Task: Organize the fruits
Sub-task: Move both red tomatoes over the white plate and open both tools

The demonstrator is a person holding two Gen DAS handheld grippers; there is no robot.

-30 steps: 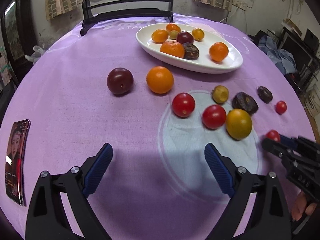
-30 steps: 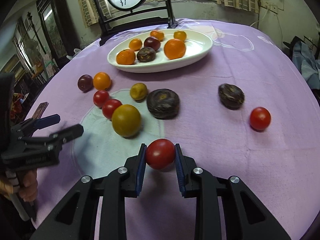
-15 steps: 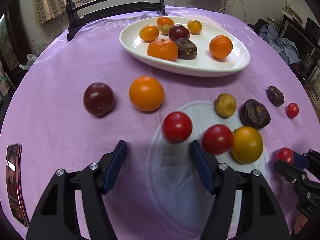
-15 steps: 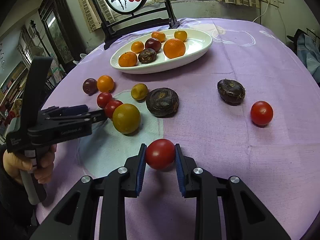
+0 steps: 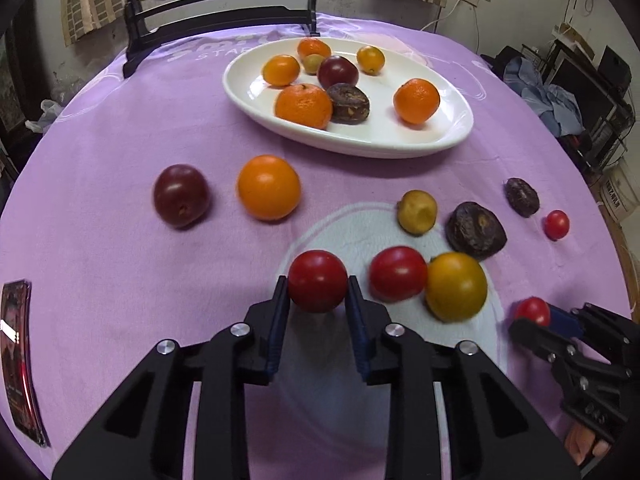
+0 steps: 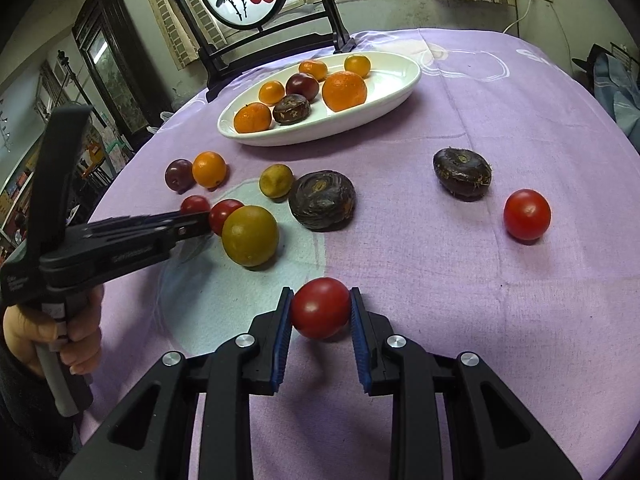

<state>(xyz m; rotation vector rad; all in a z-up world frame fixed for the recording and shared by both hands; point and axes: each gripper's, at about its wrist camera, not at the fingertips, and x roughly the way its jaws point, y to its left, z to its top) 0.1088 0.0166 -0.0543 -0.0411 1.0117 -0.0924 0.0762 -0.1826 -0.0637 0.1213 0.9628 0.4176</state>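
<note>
My left gripper [image 5: 318, 294] has its jaws closing on a red tomato [image 5: 318, 281], and both blue pads press its sides on the purple cloth. The right gripper [image 6: 320, 312] is shut on another red tomato [image 6: 320, 307] near the table's front. A white oval plate [image 5: 360, 148] at the back holds several oranges and dark fruits. Loose on the cloth lie a plum [image 5: 181, 195], an orange [image 5: 269, 187], a third red tomato [image 5: 398, 274], a yellow fruit [image 5: 456, 286] and a dark wrinkled fruit [image 5: 476, 230].
A phone [image 5: 18, 360] lies at the table's left edge. A black wooden stand [image 6: 248, 52] with a round painted panel rises behind the plate. Another dark fruit [image 6: 462, 174] and a red tomato [image 6: 526, 214] sit to the right. A hand [image 6: 80, 332] holds the left gripper's handle.
The left gripper moved forward toward the plate and its wide jaws closed onto the red tomato. The right gripper kept still, holding its tomato.
</note>
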